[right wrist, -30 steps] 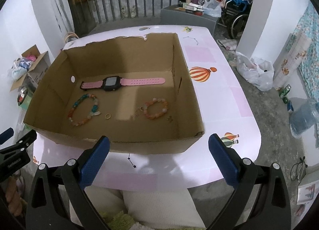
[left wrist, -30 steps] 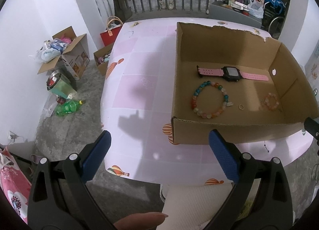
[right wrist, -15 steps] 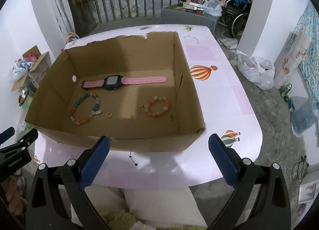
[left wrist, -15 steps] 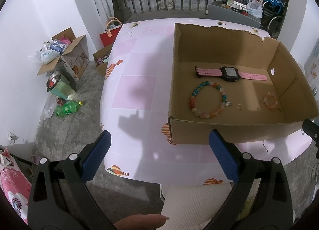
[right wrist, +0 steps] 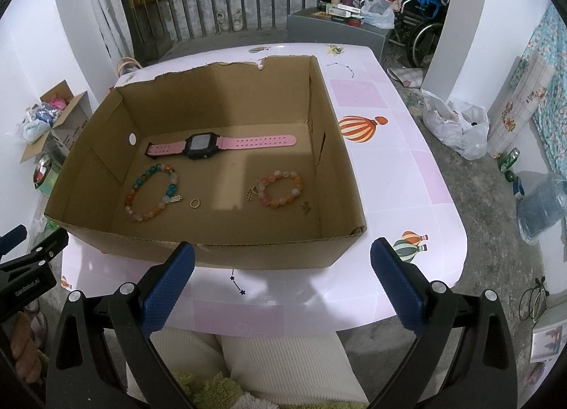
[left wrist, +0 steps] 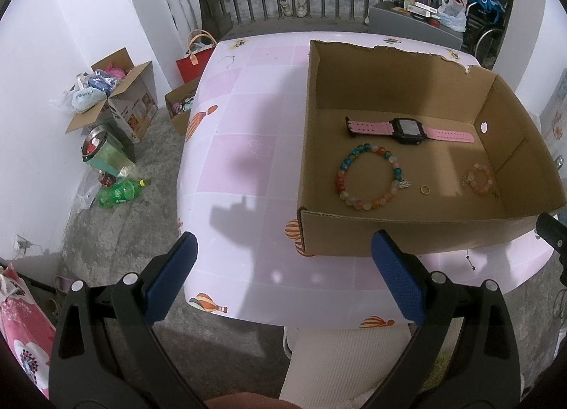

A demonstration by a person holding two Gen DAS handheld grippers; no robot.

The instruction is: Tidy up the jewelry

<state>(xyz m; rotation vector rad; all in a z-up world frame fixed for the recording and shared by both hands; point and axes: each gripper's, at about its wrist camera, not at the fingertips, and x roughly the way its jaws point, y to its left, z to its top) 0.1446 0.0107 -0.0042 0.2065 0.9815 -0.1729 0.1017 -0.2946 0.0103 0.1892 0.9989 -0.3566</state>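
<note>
Left claw (left wrist: 283, 278) wide apart, right claw (right wrist: 282, 278) wide apart, both empty, pink watch (right wrist: 212, 145), two bead bracelets, small ring (right wrist: 195, 202) in cardboard box (right wrist: 212, 253) on pink bench (right wrist: 407, 168)

The tiny charm (right wrist: 305, 208) beside the orange bracelet (right wrist: 280, 188) is too small to identify.

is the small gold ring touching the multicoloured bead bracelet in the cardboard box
Apart. The right wrist view shows bare cardboard between the small gold ring and the multicoloured bead bracelet, including its silver charm; the left wrist view shows the same gap.
</note>
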